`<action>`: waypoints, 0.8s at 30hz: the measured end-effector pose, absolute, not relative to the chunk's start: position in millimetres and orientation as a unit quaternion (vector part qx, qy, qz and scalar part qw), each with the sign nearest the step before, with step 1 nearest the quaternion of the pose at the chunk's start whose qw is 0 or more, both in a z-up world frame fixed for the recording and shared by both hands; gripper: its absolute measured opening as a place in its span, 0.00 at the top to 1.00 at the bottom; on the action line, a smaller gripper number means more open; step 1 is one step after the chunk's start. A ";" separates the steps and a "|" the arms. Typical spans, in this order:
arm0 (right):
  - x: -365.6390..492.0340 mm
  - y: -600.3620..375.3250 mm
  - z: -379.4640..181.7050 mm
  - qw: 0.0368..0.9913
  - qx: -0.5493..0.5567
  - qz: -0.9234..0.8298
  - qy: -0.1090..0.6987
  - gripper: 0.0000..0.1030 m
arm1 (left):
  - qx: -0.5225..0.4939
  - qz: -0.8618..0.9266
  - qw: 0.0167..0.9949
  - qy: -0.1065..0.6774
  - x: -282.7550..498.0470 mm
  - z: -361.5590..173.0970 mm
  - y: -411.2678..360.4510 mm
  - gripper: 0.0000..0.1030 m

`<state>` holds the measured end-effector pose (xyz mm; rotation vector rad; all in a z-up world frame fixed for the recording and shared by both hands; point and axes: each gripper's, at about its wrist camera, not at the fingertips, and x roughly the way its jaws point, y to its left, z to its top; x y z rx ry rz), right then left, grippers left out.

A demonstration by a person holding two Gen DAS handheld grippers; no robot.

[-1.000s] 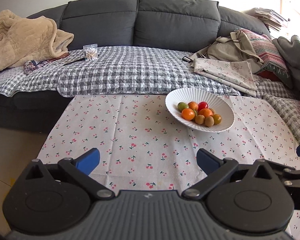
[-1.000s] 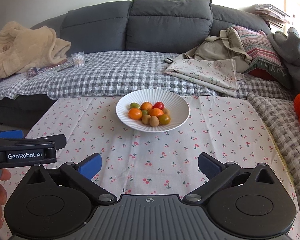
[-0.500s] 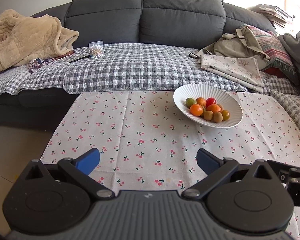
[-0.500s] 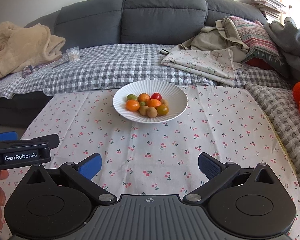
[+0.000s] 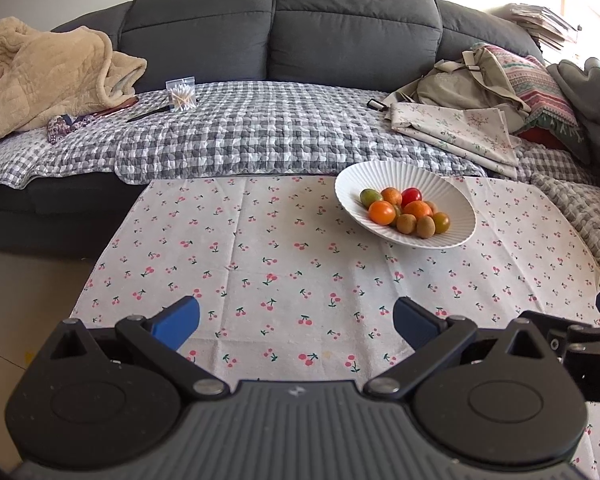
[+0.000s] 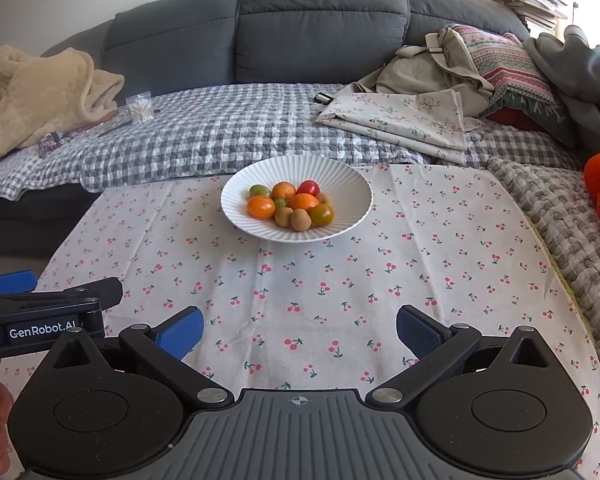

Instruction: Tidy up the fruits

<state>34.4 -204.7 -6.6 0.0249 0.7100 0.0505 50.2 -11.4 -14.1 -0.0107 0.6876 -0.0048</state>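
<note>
Both grippers' jaws gape; fruits (image 6: 291,206) fill bowl (image 6: 348,184).

Both wrist views low over table, facing sofa, sharing fruit bowl (image 5: 405,204)

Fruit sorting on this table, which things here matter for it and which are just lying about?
For the job:
- fruits, piled in the bowl
- white bowl
- left gripper and right gripper, both open and empty

Lying about:
- beige blanket
- cotton swab box
- folded cloth
- bag
- striped pillow
</note>
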 end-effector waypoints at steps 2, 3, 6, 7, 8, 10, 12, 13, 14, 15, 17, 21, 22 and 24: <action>34.8 -204.3 -7.0 0.937 0.012 0.024 0.348 0.00 | -0.005 -0.002 0.941 0.338 50.4 -14.4 -11.3 0.01; 35.1 -204.3 -7.2 0.937 0.012 0.024 0.349 0.00 | -0.004 -0.002 0.941 0.339 51.0 -14.9 -11.0 0.01; 35.7 -203.5 -7.6 0.937 0.010 0.024 0.350 0.00 | -0.005 -0.003 0.940 0.341 51.7 -15.8 -10.9 0.01; 35.8 -203.3 -7.7 0.936 0.010 0.024 0.350 0.00 | -0.005 -0.003 0.940 0.341 51.6 -15.6 -10.9 0.01; 35.8 -203.1 -7.7 0.937 0.010 0.024 0.349 0.00 | -0.006 -0.005 0.941 0.339 51.5 -15.5 -10.7 0.01; 35.6 -202.7 -8.0 0.937 0.009 0.024 0.349 0.00 | -0.005 -0.006 0.942 0.337 50.8 -15.1 -11.8 0.01; 35.6 -202.8 -8.2 0.937 0.009 0.024 0.349 0.00 | -0.003 -0.006 0.941 0.337 51.0 -15.6 -12.7 0.01; 35.7 -202.9 -8.3 0.936 0.008 0.024 0.350 0.00 | -0.003 -0.007 0.941 0.338 50.8 -15.9 -13.0 0.01; 35.7 -203.1 -8.4 0.936 0.008 0.024 0.351 0.00 | -0.004 -0.008 0.941 0.339 50.9 -16.3 -13.2 0.01; 36.0 -203.1 -8.4 0.936 0.008 0.024 0.351 0.00 | -0.004 -0.009 0.940 0.340 51.0 -16.3 -13.1 0.01; 35.9 -203.4 -8.8 0.936 0.008 0.024 0.352 0.00 | -0.005 -0.010 0.940 0.340 50.8 -16.3 -13.1 0.01; 36.1 -204.0 -8.9 0.936 0.009 0.023 0.352 0.00 | -0.005 -0.009 0.940 0.340 50.8 -16.5 -13.0 0.01; 36.1 -203.9 -8.9 0.936 0.008 0.023 0.352 0.00 | -0.005 -0.009 0.940 0.340 50.8 -16.6 -13.0 0.01; 36.0 -203.7 -9.5 0.935 0.007 0.023 0.353 0.00 | -0.005 -0.012 0.941 0.339 50.7 -16.8 -13.0 0.01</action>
